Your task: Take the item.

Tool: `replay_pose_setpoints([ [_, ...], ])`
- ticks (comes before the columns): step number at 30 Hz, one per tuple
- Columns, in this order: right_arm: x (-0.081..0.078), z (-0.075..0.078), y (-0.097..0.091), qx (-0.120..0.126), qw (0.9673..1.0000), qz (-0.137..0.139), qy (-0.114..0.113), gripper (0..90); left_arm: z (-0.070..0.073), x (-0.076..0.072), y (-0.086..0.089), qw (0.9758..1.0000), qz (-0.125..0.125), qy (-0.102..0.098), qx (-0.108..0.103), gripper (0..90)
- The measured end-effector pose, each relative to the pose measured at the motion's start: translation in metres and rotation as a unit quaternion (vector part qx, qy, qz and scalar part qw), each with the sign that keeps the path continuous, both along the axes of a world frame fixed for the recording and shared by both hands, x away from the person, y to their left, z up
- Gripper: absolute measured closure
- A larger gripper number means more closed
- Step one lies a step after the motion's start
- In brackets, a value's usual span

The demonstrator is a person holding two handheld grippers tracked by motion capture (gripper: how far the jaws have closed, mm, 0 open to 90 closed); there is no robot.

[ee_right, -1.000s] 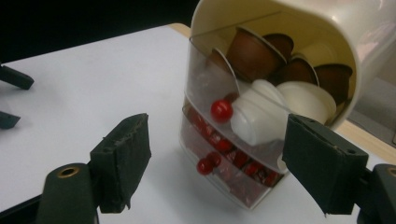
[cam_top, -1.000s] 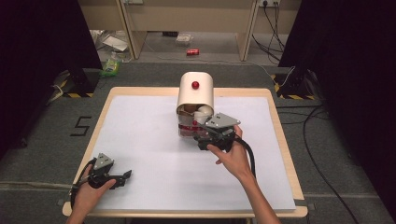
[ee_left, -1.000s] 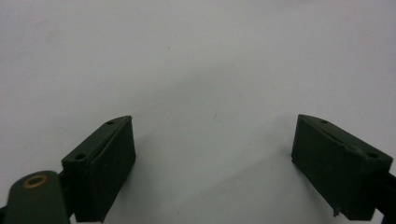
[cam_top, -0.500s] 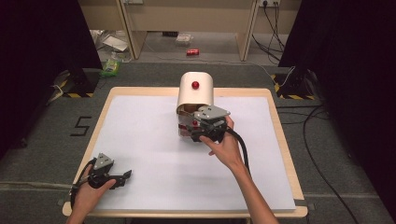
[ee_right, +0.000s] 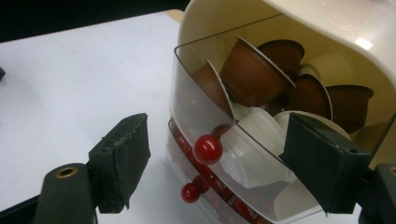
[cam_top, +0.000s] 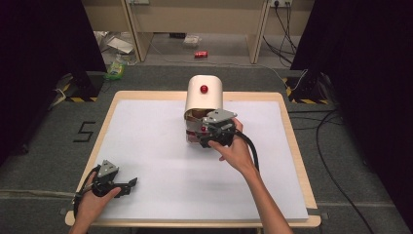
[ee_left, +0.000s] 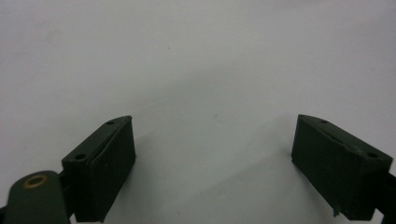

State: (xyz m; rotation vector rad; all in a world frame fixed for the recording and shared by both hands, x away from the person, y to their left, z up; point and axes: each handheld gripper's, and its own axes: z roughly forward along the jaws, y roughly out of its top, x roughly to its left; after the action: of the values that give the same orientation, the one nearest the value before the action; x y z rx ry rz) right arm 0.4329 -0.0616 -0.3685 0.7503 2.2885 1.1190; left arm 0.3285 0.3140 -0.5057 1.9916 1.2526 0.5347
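Observation:
A cream capsule dispenser [cam_top: 203,95] with a red knob on top stands at the table's far middle. Its clear upper drawer [ee_right: 196,107] holds brown capsules [ee_right: 252,70] and white capsules [ee_right: 254,140]. That drawer's red knob [ee_right: 207,149] lies between the jaws of my right gripper [ee_right: 217,144], which do not touch it. The jaws have just opened a little further. A second red knob [ee_right: 190,192] sits on the lower drawer. In the high view my right gripper [cam_top: 202,136] is at the drawers' front. My left gripper [cam_top: 130,184] rests open on the white sheet, empty [ee_left: 215,158].
A white sheet [cam_top: 146,141] covers the wooden table [cam_top: 292,146]. Cables [cam_top: 331,161] run over the grey floor at the right. A red can [cam_top: 200,54] and other litter lie on the floor beyond the table.
My right gripper has moved left and slightly away from me, up against the dispenser's drawers. The left hand has stayed put.

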Motion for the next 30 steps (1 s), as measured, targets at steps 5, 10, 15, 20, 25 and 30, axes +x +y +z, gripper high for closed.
replay_pose_setpoints([
  [5,-0.006,0.001,-0.001,-0.007,0.9999,0.010,0.004,23.2,0.000,0.000,0.000,1.0000,0.000,0.000,0.001,12.8],
  [10,-0.018,0.002,-0.003,-0.007,0.9996,0.023,0.011,23.9,0.000,0.000,0.000,1.0000,0.000,0.000,0.000,12.8],
  [15,-0.032,-0.001,-0.007,0.005,0.9994,0.031,0.011,24.3,0.000,0.000,0.000,1.0000,0.000,-0.001,0.000,12.8],
  [20,-0.039,-0.001,-0.008,0.005,0.9994,0.034,0.002,24.4,0.000,0.000,0.000,1.0000,0.000,-0.001,0.001,12.8],
  [25,-0.045,-0.001,-0.009,0.003,0.9993,0.036,0.002,24.5,0.000,0.000,0.000,1.0000,0.000,0.000,0.001,12.8],
  [30,-0.049,-0.002,-0.009,-0.001,0.9992,0.040,0.003,24.4,0.000,0.000,0.000,1.0000,0.000,-0.001,0.001,12.8],
])
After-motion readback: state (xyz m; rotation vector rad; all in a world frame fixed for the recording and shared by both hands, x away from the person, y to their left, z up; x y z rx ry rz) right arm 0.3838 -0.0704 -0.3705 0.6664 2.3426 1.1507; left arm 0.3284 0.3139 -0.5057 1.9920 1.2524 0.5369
